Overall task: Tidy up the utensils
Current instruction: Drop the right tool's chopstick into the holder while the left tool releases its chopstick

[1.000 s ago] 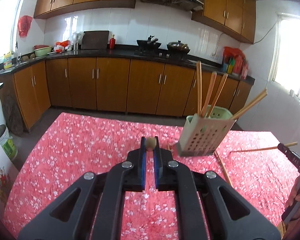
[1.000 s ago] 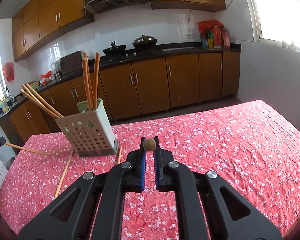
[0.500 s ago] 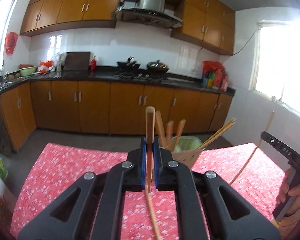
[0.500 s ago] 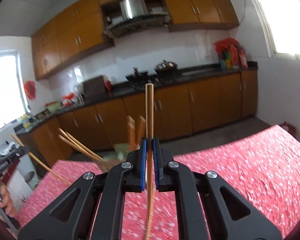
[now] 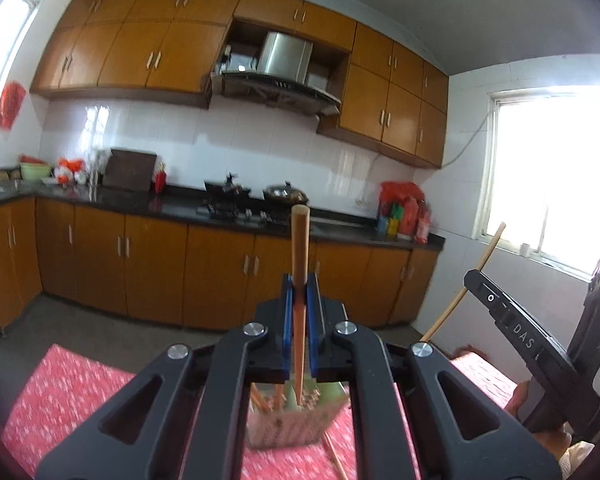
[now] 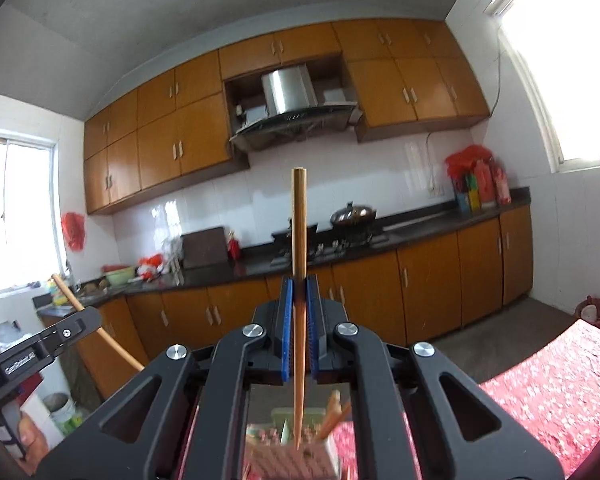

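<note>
Chopsticks stand upright, one pinched in the left tongs (image 5: 299,312) and one in the right tongs (image 6: 299,312), above the holder (image 5: 296,420). Best to centre each tip over an opening, lower straight, then let go.

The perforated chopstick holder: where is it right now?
The chopstick holder sits low in both wrist views, on the red floral tablecloth, directly beneath the chopstick clamped upright in the left gripper; other chopsticks already stand inside.
</note>
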Available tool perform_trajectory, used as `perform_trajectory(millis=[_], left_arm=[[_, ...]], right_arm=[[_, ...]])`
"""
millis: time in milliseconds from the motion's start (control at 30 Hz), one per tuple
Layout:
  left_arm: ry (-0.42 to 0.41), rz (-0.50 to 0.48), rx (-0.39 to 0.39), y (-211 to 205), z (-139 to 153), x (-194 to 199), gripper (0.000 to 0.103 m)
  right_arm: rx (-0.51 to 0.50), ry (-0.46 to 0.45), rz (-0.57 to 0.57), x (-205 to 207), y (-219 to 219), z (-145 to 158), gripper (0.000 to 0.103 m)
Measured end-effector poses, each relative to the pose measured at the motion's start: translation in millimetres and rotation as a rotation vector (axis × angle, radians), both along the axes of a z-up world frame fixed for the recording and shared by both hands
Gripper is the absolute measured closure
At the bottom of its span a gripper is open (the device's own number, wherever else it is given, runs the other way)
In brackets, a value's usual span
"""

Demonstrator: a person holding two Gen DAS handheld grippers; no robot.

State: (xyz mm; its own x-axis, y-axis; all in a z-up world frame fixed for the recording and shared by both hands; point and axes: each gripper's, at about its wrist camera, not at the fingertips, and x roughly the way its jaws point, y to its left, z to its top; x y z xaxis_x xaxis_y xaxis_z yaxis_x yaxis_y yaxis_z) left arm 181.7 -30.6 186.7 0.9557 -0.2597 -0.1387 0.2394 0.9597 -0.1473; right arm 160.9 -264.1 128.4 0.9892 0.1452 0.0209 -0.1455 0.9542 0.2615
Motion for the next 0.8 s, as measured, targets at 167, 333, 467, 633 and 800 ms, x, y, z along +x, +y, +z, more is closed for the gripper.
perform_trajectory(millis=[167,333,467,633,800], left_arm=[[-0.016,0.027,0.030,-9.8,-12.5,29.2,0.096],[0.047,0.030,0.028,-11.1,-43.2,59.9,0.096],[0.101,0.027,0.043,-12.2,-62.3,72.4,0.095],[0.104,0.038,0.031,-4.8,-63.5,66.3,0.093],[0.081,0.069,0.015,10.4,-52.4,43.6,0.083]], right_arm=[[-0.011,0.001,-0.038,33.0,10.6,-17.0,0.096],[-0.037,0.079,-0.035,57.7,22.4,-45.7,0.095],[-0.055,0.119,-0.017,59.9,22.5,-57.7,0.091],[-0.042,0.113,-0.021,47.0,12.0,-49.5,0.065],[-0.032,0.101,-0.026,24.9,-2.9,-35.1,0.065]])
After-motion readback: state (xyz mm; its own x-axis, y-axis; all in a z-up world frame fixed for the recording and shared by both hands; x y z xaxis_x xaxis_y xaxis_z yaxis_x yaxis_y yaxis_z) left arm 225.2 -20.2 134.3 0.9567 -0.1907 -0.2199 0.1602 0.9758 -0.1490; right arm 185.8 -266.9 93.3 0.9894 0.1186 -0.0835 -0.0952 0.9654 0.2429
